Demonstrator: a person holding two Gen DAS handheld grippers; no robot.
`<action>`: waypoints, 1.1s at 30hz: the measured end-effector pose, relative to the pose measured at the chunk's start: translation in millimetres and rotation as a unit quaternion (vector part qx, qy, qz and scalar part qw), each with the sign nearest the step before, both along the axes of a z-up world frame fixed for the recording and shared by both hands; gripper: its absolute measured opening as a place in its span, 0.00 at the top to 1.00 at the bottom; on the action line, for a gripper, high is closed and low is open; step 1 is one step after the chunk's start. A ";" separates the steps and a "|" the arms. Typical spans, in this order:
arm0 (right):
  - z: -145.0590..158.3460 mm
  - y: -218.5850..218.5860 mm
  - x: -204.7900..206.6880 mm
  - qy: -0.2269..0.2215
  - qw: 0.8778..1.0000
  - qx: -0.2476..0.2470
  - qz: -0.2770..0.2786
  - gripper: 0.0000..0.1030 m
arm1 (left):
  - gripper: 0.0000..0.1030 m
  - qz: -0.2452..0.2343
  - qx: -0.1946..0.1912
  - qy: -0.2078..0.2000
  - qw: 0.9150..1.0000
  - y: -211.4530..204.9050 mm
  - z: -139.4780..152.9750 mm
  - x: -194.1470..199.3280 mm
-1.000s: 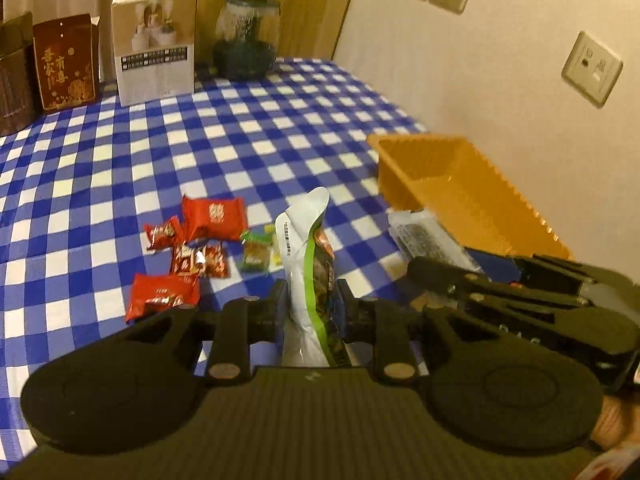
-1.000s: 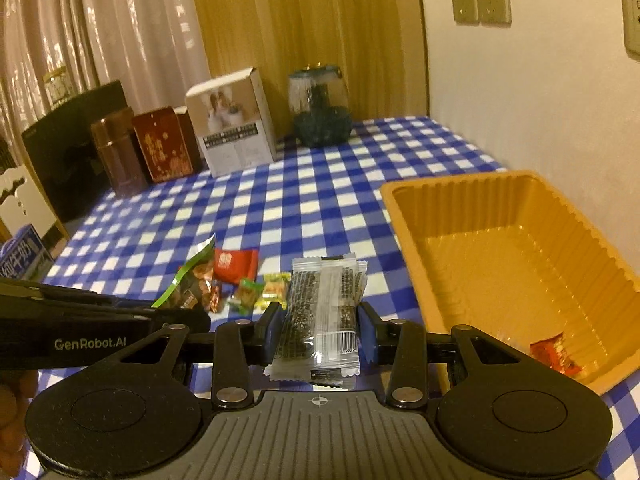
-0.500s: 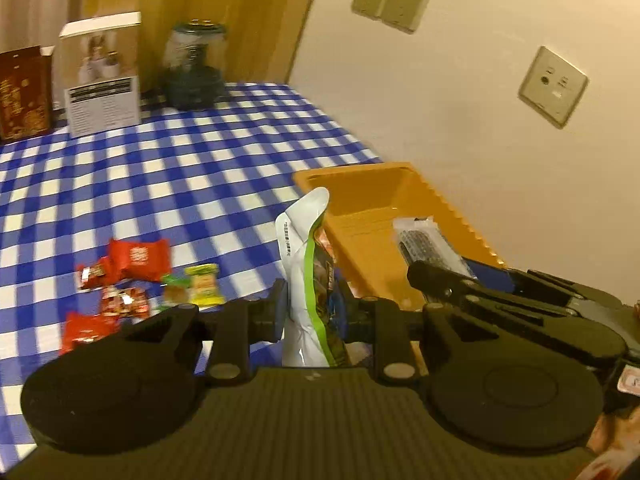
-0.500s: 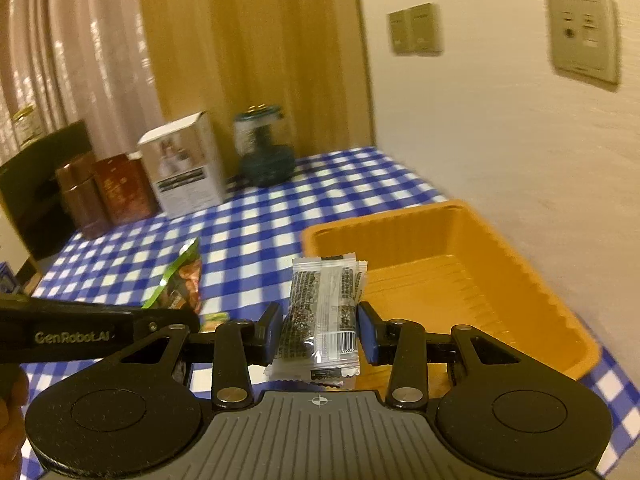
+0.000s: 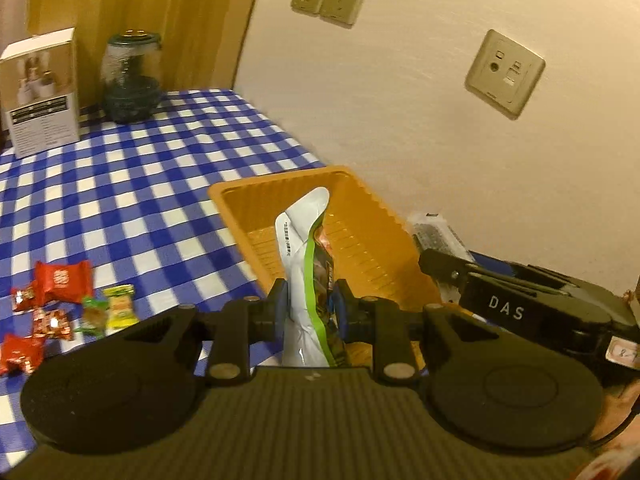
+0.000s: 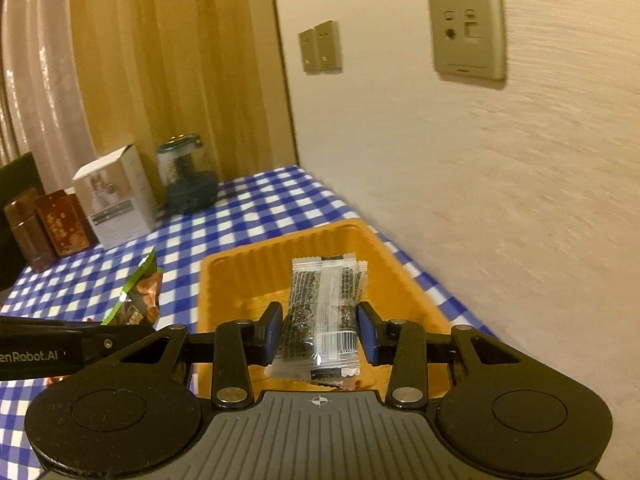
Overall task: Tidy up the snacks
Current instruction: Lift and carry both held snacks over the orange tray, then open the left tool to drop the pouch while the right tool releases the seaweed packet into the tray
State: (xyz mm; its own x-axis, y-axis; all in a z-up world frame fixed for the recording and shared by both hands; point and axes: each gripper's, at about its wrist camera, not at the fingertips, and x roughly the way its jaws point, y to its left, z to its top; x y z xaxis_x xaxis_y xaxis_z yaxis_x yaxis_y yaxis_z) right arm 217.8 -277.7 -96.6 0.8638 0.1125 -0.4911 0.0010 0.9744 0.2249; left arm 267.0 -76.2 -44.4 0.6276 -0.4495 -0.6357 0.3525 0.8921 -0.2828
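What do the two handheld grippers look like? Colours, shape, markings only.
Both are black. Left gripper: two round discs flanking a ribbed plate, linkage bars with silver rivets, blue pads. Right gripper: same build, grey ribbed plate with a crosshair mark. Side lettering reads "DAS" on the right, "enRobot.AI" on the left. No sleeves visible.

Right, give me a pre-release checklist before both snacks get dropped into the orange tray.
1. Left gripper holds the white and green pouch firmly: ok, pads press on both sides.
2. Right gripper holds the clear dark-speckled packet: ok, clamped between the blue pads.
3. Orange tray lies ahead of both grippers: ok.
4. Each snack fully over the tray's inside: cannot tell from these angles.
5. Room in the tray: ok, mostly bare floor; a red wrapper peeks out below the packet.
6. Loose candies on the checked cloth clear of the path: ok, off to the side.
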 end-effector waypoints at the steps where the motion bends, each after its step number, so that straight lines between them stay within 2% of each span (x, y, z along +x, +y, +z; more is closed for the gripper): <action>1: -0.5 -3.3 0.4 0.000 1.000 0.001 -0.003 0.61 | 0.79 -0.003 -0.001 0.000 1.000 -4.0 -0.8 1.6; 10: -10.0 -26.7 5.9 0.015 0.999 0.022 -0.028 0.61 | 0.79 -0.015 -0.009 0.008 1.000 -28.4 -10.0 17.8; 20: -15.9 -23.7 11.7 0.029 0.999 0.026 -0.023 0.61 | 0.79 -0.017 -0.015 0.023 0.999 -35.4 -23.9 30.4; 31: -16.4 -24.6 12.9 0.037 0.998 0.035 -0.028 0.61 | 0.78 -0.026 -0.002 0.036 0.999 -47.3 -36.5 35.7; 33: -17.2 -25.0 12.6 0.039 0.998 0.037 -0.028 0.61 | 0.75 -0.023 0.001 0.037 0.999 -47.5 -38.8 36.6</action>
